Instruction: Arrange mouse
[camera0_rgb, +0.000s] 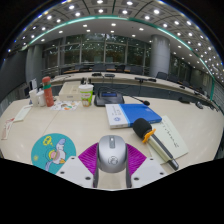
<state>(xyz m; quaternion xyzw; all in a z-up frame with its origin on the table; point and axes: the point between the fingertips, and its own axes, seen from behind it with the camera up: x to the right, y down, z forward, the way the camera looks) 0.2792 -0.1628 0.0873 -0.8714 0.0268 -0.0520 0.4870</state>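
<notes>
A grey wireless mouse (112, 153) sits between my gripper's (112, 160) two fingers, its nose pointing away from me over the beige table (70, 125). The magenta pads (90, 157) press against both of its sides, so the gripper is shut on the mouse. I cannot tell whether the mouse rests on the table or is lifted just off it. A round, colourful cartoon mat (52, 152) lies on the table just left of the fingers.
A black-and-yellow-handled screwdriver (152, 135) lies right of the mouse on a pale green sheet (175, 135). A blue book (120, 114) lies just ahead. Farther back are a dark box (108, 98), a cup (86, 95) and bottles (45, 91).
</notes>
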